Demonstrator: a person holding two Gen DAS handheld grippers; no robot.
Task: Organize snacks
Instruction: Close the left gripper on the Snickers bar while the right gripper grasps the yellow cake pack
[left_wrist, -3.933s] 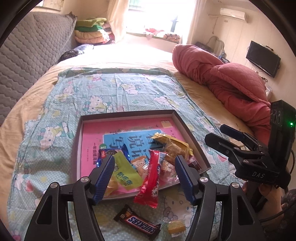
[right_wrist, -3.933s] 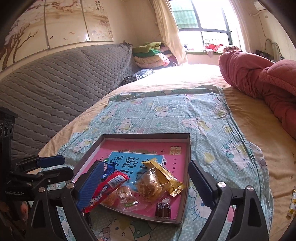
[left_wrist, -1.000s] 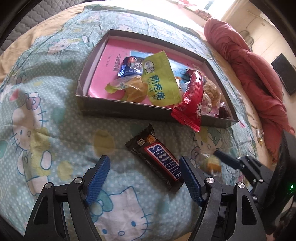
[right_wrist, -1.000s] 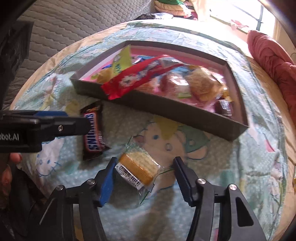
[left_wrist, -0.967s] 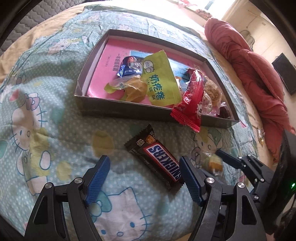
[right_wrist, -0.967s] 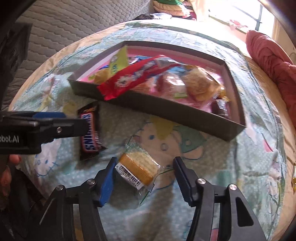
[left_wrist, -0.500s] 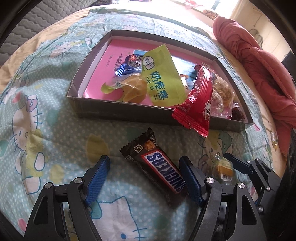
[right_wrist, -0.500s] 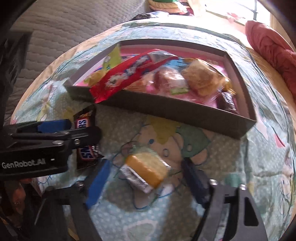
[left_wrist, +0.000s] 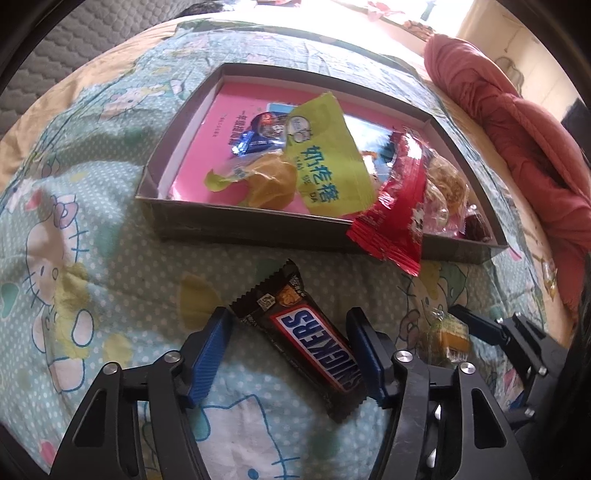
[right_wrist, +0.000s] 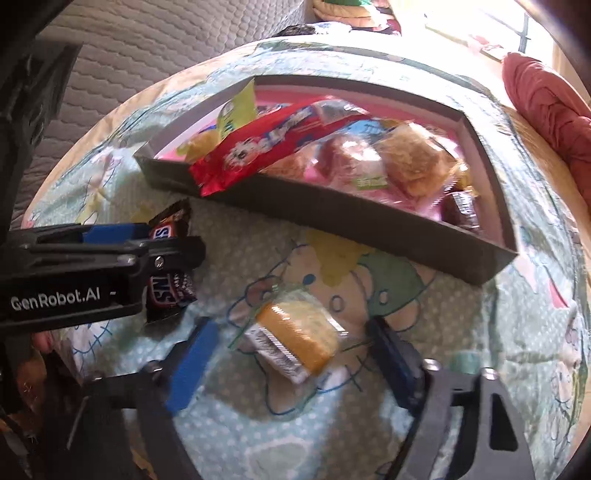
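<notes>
My left gripper (left_wrist: 290, 350) is spread wide around the Snickers bar (left_wrist: 308, 341); its long axis runs diagonally across the gap, so I'd pinch it skewed. My right gripper (right_wrist: 295, 363), also spread, straddles the wrapped yellow cake (right_wrist: 295, 338). The snack tray (right_wrist: 354, 218) lies just ahead; its near wall and the overhanging red packet (left_wrist: 397, 216) obstruct.

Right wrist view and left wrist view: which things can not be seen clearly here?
- Snickers bar, right wrist view: mostly hidden behind the left gripper.
- Small cake packet, right wrist view: label blurred by motion.
- Small cake packet, left wrist view: partly behind the right gripper.
- Dark brown wrapped snack, left wrist view: too small to identify.
</notes>
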